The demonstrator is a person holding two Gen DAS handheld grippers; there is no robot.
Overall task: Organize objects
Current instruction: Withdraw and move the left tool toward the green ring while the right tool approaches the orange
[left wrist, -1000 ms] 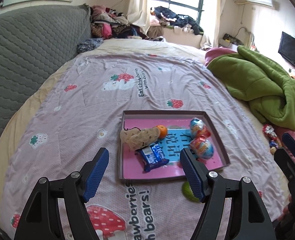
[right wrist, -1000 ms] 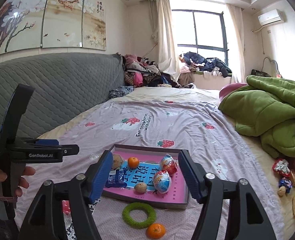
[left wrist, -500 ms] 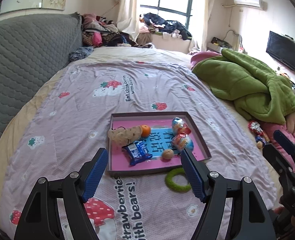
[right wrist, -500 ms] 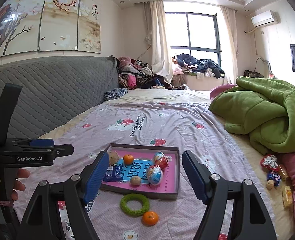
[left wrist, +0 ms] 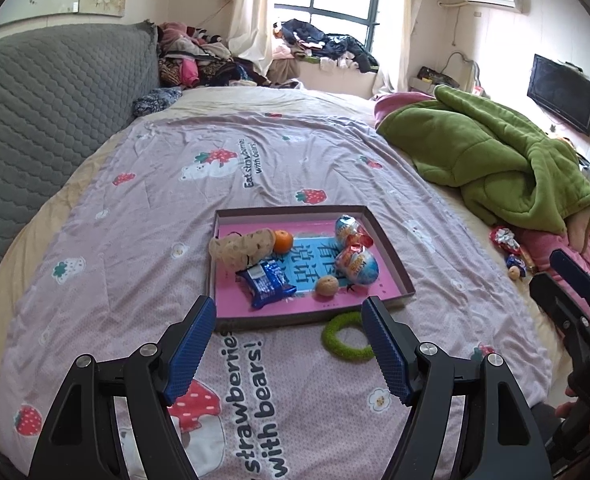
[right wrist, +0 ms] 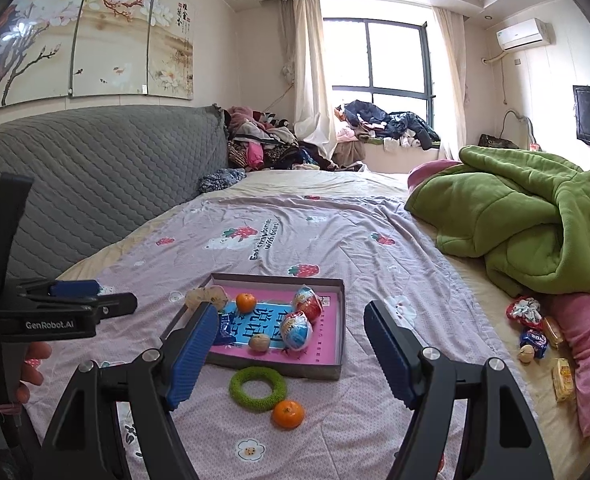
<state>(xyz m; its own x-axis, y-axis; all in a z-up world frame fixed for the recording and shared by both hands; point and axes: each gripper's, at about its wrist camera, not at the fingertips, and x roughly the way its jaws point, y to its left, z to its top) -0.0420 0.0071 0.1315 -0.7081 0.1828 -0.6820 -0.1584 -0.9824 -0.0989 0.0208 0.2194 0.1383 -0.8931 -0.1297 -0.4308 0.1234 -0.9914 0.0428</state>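
- Holding two grippers over a bed [left wrist: 335, 152], we are looking down at a pink tray [left wrist: 391, 260] on the strawberry sheet.
- We are keeping the left gripper [left wrist: 289, 344] wide, with nothing between its blue pads.
- We are keeping the right gripper [right wrist: 291, 344] wide too, and nothing is sitting between its pads either.
- We are seeing several things already lying in the tray: a net bag [left wrist: 241, 246], an orange [left wrist: 283, 241], a blue packet [left wrist: 266, 282], a walnut [left wrist: 327, 286] and two foil eggs [left wrist: 357, 266].
- We are judging the sorting as partly done, since those pieces are inside.
- We are still finding a green ring [right wrist: 258, 388] on the sheet, just beside the tray's near wall, and a second orange [right wrist: 288, 414] just beside the ring.
- We are also noticing loose snacks [right wrist: 533, 334] well apart from the tray, near a green blanket [right wrist: 527, 232] at the bed's right edge.
- We are guessing that the ring and the second orange are coming next.
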